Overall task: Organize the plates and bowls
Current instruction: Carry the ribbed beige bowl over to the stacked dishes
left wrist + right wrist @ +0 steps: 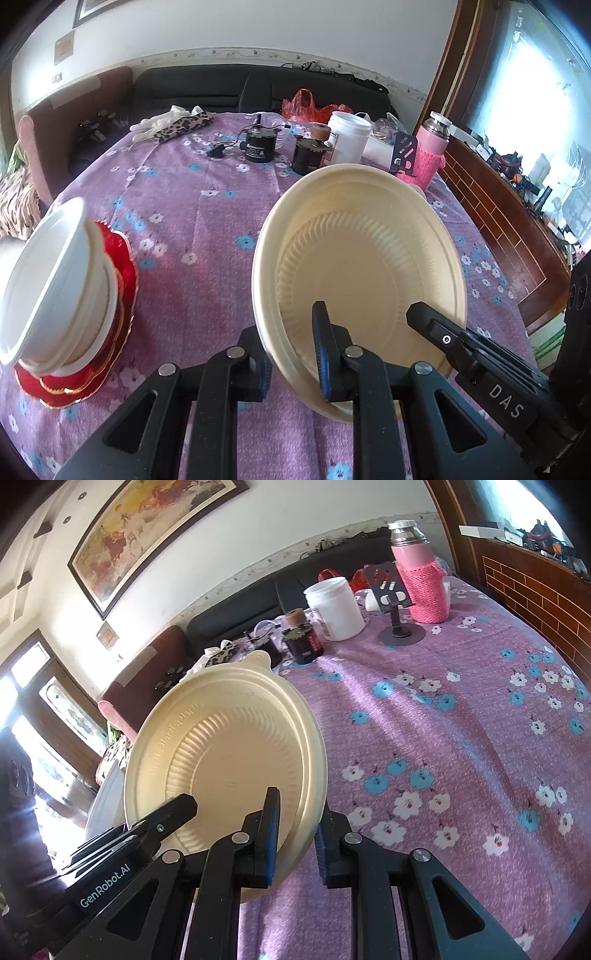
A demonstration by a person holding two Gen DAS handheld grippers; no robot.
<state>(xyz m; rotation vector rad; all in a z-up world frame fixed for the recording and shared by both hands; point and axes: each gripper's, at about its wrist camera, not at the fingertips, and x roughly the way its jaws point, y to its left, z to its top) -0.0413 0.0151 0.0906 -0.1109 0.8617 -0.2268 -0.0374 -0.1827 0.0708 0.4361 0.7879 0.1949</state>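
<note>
Both grippers pinch the cream plate [354, 266] aloft: left gripper [293, 354] and right gripper [295, 842] clamp opposite rims. Likely next: carry it to the stacked bowls [55, 280], one gripper releasing

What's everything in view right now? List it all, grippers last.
cream bowl: one, cream, held tilted above the table
white bowls: a stack, white, on the red plates
red plates: a stack, red with gold rims, table's left
tub: one, white, far side
flask: one, pink
phone stand: one, dark
motors: two, black, far side
left gripper: shut on the bowl's rim
right gripper: shut on the same rim
</note>
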